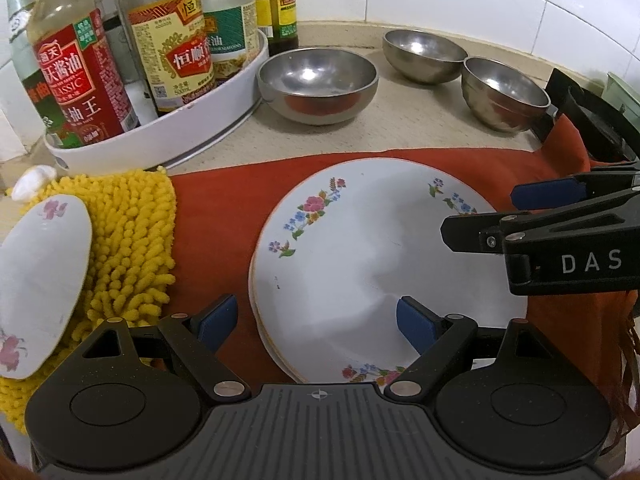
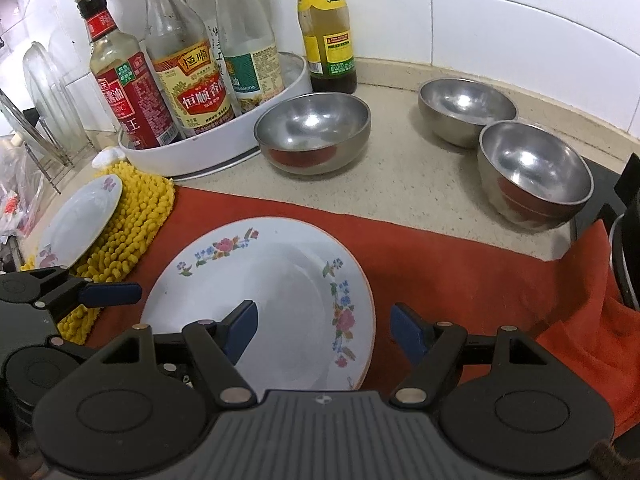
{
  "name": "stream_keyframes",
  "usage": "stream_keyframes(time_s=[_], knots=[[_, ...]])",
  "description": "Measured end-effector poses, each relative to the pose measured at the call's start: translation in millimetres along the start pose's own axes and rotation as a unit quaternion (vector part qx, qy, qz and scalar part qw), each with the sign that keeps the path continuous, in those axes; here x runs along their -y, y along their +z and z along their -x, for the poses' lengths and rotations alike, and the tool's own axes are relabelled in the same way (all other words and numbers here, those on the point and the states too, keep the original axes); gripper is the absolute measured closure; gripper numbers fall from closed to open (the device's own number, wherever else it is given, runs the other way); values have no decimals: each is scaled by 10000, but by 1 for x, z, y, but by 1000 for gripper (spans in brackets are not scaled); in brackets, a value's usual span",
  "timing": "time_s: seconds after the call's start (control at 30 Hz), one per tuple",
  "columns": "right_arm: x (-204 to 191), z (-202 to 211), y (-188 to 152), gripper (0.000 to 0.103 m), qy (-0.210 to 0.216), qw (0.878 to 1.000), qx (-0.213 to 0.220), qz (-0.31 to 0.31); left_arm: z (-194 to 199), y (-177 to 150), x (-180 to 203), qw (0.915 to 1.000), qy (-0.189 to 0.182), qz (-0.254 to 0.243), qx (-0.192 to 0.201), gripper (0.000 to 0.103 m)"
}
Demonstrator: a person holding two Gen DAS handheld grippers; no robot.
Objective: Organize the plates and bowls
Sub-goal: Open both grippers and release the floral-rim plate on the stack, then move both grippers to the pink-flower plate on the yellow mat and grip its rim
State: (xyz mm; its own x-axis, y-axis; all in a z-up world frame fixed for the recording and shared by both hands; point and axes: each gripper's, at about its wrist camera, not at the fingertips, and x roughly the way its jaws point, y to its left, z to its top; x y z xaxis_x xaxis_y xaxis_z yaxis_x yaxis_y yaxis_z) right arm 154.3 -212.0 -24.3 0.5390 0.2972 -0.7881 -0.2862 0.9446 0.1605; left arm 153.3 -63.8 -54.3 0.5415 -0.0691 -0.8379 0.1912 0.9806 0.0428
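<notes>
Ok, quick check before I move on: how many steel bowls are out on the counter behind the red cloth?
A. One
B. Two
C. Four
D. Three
D. Three steel bowls stand on the counter: one bowl beside the white bottle tray, and a pair of bowls to the right, side by side.
</notes>
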Motion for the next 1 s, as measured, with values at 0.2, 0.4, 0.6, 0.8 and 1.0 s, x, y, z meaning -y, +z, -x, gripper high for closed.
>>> stream_keyframes(time_s=[0.2, 0.4, 0.6, 0.8, 1.0], knots=[[-6, -1, 7, 34, 21, 9999, 48, 92, 1, 1, -6, 10000, 72, 57, 12, 12], [-15, -4, 14, 34, 110, 9997, 72, 214, 2, 1, -16, 9998, 161, 137, 13, 12], [-31, -10, 23, 34, 234, 9989, 72, 409, 4, 1, -29, 9993, 271, 257, -2, 12], [-51, -19, 33, 34, 378, 9974, 61, 615, 7, -1, -46, 9984, 388, 404, 17, 12], [-71, -29, 42, 34, 504, 9956, 24, 785, 9, -3, -65, 9973, 494, 535, 22, 12]])
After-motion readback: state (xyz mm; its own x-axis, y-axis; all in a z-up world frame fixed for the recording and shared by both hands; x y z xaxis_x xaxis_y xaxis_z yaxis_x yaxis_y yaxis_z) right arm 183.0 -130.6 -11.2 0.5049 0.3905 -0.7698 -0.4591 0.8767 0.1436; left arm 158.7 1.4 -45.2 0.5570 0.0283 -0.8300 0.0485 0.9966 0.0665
